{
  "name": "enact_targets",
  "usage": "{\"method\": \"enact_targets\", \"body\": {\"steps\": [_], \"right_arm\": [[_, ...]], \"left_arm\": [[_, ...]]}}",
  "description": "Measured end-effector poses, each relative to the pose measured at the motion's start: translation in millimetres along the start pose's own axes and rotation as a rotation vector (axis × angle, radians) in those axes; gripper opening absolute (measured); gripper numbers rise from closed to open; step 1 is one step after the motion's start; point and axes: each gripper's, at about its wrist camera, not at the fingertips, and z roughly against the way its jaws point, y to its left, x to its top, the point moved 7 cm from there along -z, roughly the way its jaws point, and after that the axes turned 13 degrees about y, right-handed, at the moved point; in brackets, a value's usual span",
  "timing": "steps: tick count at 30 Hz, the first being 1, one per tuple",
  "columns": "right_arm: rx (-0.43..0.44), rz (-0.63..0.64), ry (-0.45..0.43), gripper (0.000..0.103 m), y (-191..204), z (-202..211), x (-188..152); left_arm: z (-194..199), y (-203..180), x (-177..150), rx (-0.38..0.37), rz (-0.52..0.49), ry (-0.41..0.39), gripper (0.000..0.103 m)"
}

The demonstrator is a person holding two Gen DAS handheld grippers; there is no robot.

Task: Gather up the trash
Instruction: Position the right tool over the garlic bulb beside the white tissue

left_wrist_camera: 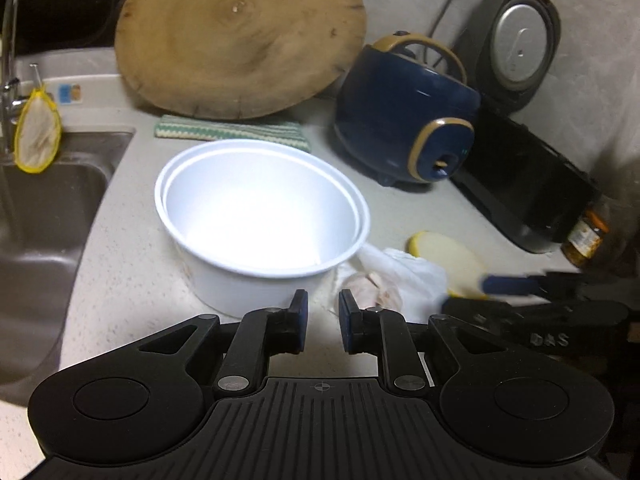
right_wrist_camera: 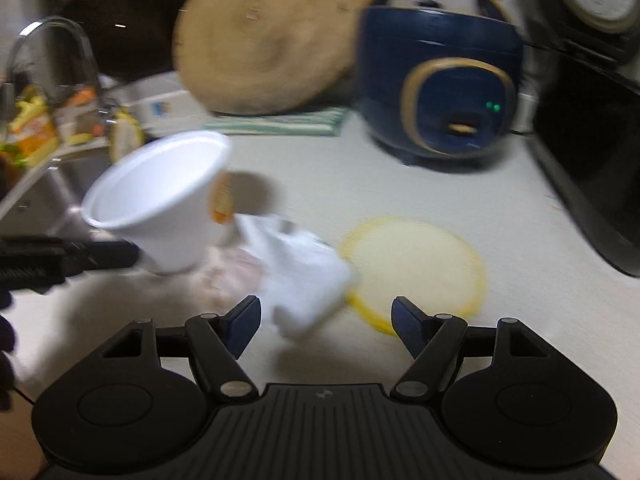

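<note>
A white disposable bowl [left_wrist_camera: 260, 216] stands on the counter; in the right wrist view the bowl [right_wrist_camera: 160, 200] looks tilted and blurred. A crumpled white plastic bag [left_wrist_camera: 400, 276] with garlic [left_wrist_camera: 372, 288] lies beside it, next to a yellow-rimmed round lid [left_wrist_camera: 448, 256]. My left gripper [left_wrist_camera: 323, 308] hovers just before the bowl and bag, jaws narrowly apart and empty. My right gripper [right_wrist_camera: 326, 320] is wide open and empty over the bag [right_wrist_camera: 304, 276] and lid [right_wrist_camera: 416, 268]. The right gripper [left_wrist_camera: 520, 284] also shows at the right of the left wrist view.
A round wooden board [left_wrist_camera: 240, 36] leans on the back wall over a striped cloth [left_wrist_camera: 232, 132]. A blue rice cooker [left_wrist_camera: 404, 116], a black appliance [left_wrist_camera: 528, 184] and a jar [left_wrist_camera: 584, 236] stand at right. A sink [left_wrist_camera: 44, 208] is at left.
</note>
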Motion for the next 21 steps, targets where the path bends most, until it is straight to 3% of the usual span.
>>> {"method": "enact_targets", "body": {"steps": [3, 5, 6, 7, 8, 9, 15, 21], "right_arm": [[-0.04, 0.009, -0.029, 0.072, 7.9, -8.6, 15.6], [-0.061, -0.026, -0.006, 0.065, 2.5, -22.4, 25.2], [-0.038, -0.048, 0.016, 0.049, -1.5, -28.6, 28.0], [0.007, -0.07, 0.051, 0.023, -4.6, -34.3, 28.9], [0.048, -0.088, 0.084, 0.008, -7.2, -37.7, 28.2], [0.077, -0.103, 0.097, 0.001, -9.6, -36.7, 26.9], [0.023, -0.136, -0.024, 0.0, -32.0, 13.6, 19.5], [-0.077, -0.113, -0.036, 0.0, -41.0, 28.9, 1.2]], "left_arm": [[-0.3, -16.8, -4.8, -0.035, -0.072, 0.012, 0.019], [-2.0, -30.0, -8.3, -0.049, -0.123, 0.021, 0.019], [-3.3, -36.3, -9.0, -0.051, -0.144, 0.021, 0.02], [-4.3, -39.7, -9.9, -0.05, -0.154, 0.02, 0.019], [-6.4, -42.6, -9.2, -0.044, -0.16, 0.017, 0.019], [-8.7, -44.8, -8.1, -0.035, -0.164, 0.012, 0.019], [-21.4, -49.8, 2.5, -0.021, -0.161, -0.002, 0.019], [-43.1, -57.5, 14.0, 0.04, -0.174, 0.002, 0.02]]}}
